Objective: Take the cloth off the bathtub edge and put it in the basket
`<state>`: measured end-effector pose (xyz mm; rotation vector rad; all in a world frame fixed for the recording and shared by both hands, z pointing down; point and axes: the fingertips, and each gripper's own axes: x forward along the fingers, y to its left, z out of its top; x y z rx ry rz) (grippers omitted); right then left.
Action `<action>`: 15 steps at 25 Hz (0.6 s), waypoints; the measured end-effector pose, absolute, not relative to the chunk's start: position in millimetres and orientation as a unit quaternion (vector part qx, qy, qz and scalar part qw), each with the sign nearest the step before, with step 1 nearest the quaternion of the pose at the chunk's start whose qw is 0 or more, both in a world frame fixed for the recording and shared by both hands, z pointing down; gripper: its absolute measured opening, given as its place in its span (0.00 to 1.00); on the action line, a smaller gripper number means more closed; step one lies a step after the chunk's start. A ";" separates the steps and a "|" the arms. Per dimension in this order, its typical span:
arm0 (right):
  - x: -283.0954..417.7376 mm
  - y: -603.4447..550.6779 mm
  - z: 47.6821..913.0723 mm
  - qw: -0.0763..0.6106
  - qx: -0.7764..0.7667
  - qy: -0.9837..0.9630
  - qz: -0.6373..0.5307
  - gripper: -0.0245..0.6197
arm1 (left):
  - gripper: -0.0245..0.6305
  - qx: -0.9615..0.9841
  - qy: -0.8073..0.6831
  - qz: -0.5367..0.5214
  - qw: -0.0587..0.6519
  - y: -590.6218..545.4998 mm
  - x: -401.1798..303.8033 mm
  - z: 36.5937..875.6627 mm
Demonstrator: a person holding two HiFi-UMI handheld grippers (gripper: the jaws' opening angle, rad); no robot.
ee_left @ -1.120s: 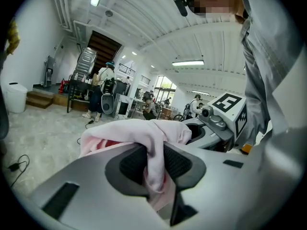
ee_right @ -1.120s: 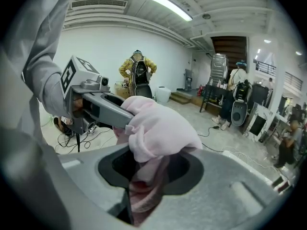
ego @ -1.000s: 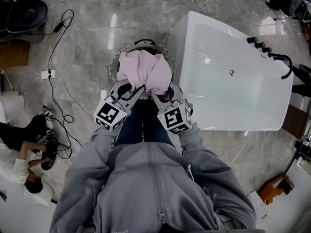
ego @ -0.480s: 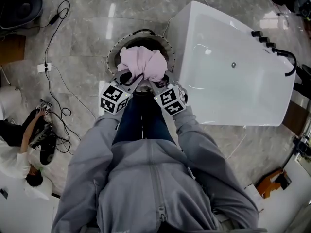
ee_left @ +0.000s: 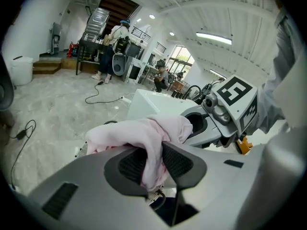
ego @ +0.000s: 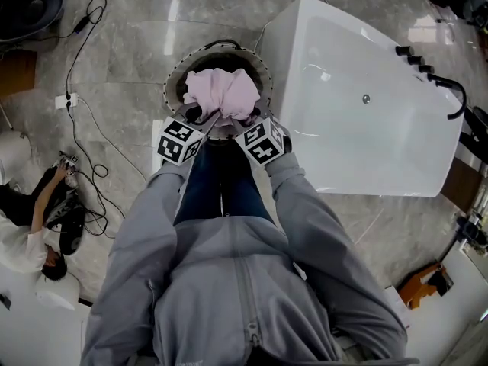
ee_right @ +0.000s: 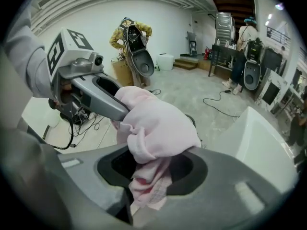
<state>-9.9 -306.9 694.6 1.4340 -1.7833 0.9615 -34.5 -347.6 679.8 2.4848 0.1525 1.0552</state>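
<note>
One cloth (ego: pixel 221 91) inside both claws (ee_left: pixel 153 163) (ee_right: pixel 151 169)

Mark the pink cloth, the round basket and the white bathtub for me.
Bunched pink cloth (ego: pixel 221 91), head view, middle of the bundle.
Round pale-rimmed basket (ego: pixel 171 88), head view, left rim.
White bathtub (ego: pixel 358 143), head view, bare inner floor.

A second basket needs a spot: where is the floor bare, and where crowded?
Bare tile lies between the basket and the power strip, and beyond the basket beside the bathtub. Crowded lower left: a crouching person with dark gear.
</note>
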 end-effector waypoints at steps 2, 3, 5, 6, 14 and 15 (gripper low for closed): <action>-7.3 -304.5 702.3 0.333 0.543 -0.671 0.379 0.25 | 0.21 0.888 0.047 0.398 0.223 -348.2 -37.6 688.2; -5.7 -302.8 705.8 0.338 0.542 -0.666 0.385 0.26 | 0.23 0.884 0.044 0.406 0.228 -348.4 -39.6 692.0; -2.6 -297.9 713.3 0.353 0.537 -0.657 0.395 0.27 | 0.28 0.872 0.039 0.427 0.237 -348.9 -45.5 700.5; -1.2 -295.1 716.9 0.358 0.535 -0.652 0.401 0.28 | 0.30 0.864 0.037 0.440 0.240 -349.1 -49.4 705.6; 6.6 -286.1 723.2 0.341 0.539 -0.640 0.428 0.42 | 0.41 0.833 0.012 0.493 0.251 -346.4 -73.5 727.3; 7.1 -285.5 723.2 0.339 0.542 -0.639 0.428 0.42 | 0.41 0.833 0.011 0.492 0.253 -345.5 -73.8 727.5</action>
